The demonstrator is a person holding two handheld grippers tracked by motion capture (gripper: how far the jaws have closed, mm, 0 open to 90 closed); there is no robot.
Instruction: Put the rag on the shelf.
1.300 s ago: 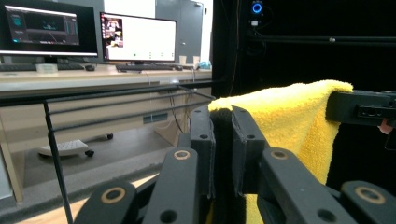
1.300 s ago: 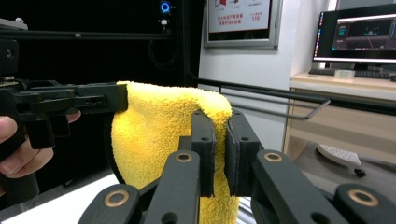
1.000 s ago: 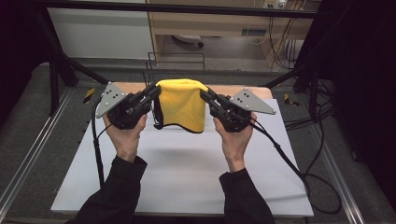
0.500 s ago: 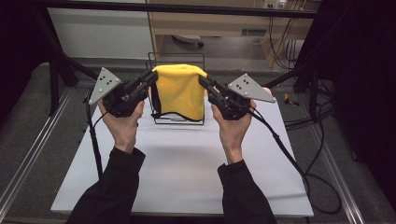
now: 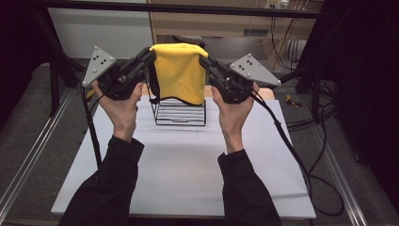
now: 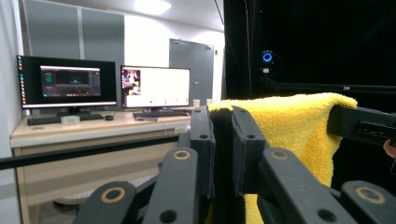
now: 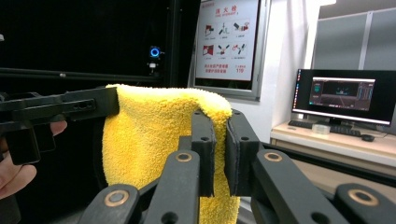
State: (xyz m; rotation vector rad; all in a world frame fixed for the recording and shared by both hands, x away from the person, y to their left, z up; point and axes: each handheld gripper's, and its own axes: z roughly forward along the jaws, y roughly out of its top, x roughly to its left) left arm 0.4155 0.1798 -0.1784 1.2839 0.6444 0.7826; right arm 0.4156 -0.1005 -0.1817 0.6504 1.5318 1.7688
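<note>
While both jaws pinch top corners, fluffy yellow towel (image 5: 179, 70) hangs above wire rack (image 5: 180, 113).

- White table (image 5: 188, 179): takes up the middle of the high view.
- Wire rack (image 5: 180, 112): on the table's far half.
- Two monitors (image 6: 67, 83) (image 6: 155, 87): side by side on a desk beyond the table.
- Instruction poster (image 7: 227, 39): on the wall beyond the table.
</note>
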